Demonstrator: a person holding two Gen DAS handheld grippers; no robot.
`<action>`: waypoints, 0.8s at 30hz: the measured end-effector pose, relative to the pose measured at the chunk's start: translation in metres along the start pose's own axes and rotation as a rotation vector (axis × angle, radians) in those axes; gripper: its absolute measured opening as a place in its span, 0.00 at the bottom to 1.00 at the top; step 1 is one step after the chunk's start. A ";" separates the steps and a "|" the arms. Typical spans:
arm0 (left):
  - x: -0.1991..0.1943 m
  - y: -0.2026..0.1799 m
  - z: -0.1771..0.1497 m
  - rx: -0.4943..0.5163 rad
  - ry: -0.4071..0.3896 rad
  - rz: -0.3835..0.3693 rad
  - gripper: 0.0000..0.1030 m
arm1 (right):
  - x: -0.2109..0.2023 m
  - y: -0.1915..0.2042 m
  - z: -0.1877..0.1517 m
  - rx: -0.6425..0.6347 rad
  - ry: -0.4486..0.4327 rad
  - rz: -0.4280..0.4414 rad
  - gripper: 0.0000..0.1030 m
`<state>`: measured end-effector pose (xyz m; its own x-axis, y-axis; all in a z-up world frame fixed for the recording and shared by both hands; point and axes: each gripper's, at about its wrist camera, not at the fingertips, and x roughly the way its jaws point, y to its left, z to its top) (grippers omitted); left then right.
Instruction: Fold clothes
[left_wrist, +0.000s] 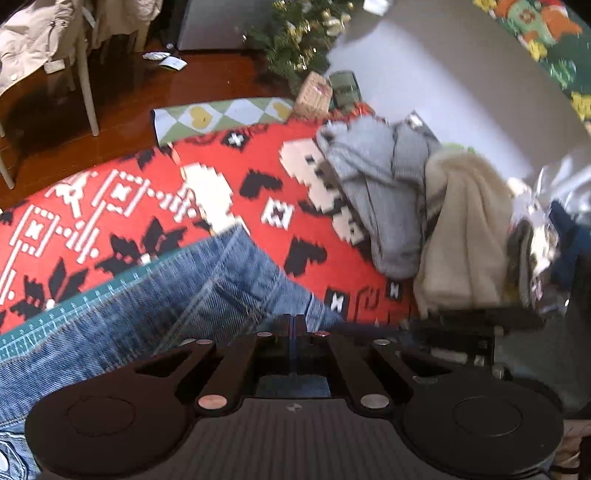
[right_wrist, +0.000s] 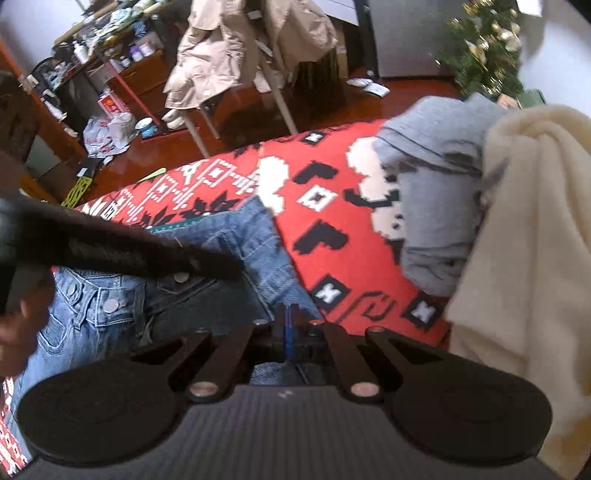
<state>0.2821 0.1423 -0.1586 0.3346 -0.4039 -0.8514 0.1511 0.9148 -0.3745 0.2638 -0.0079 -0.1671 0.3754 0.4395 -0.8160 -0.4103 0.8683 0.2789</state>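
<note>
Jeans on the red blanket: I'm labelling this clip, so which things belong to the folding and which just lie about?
Job: jeans, left gripper, right gripper, grey garment, cream garment.
Lying about: red blanket, Christmas tree, beige coat.

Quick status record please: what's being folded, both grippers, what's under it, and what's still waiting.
garment: blue jeans, partly spread out
left gripper: shut, pinching denim edge
right gripper: shut, denim between its fingers
surface: red patterned blanket, green cutting mat under the jeans
waiting pile: grey sweatshirt, cream fleece
background: beige coat draped over chair
</note>
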 end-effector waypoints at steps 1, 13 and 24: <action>0.003 0.000 -0.002 0.007 0.008 0.014 0.00 | 0.003 0.002 0.003 -0.006 -0.013 0.005 0.00; 0.024 -0.005 0.023 0.030 -0.003 0.031 0.00 | 0.001 -0.011 -0.011 -0.006 -0.007 -0.038 0.01; 0.006 -0.023 0.028 0.008 -0.039 -0.024 0.01 | -0.001 -0.001 -0.017 -0.017 -0.005 -0.073 0.01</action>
<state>0.3071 0.1191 -0.1449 0.3666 -0.4255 -0.8274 0.1671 0.9049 -0.3913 0.2501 -0.0131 -0.1753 0.4091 0.3759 -0.8315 -0.3954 0.8943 0.2098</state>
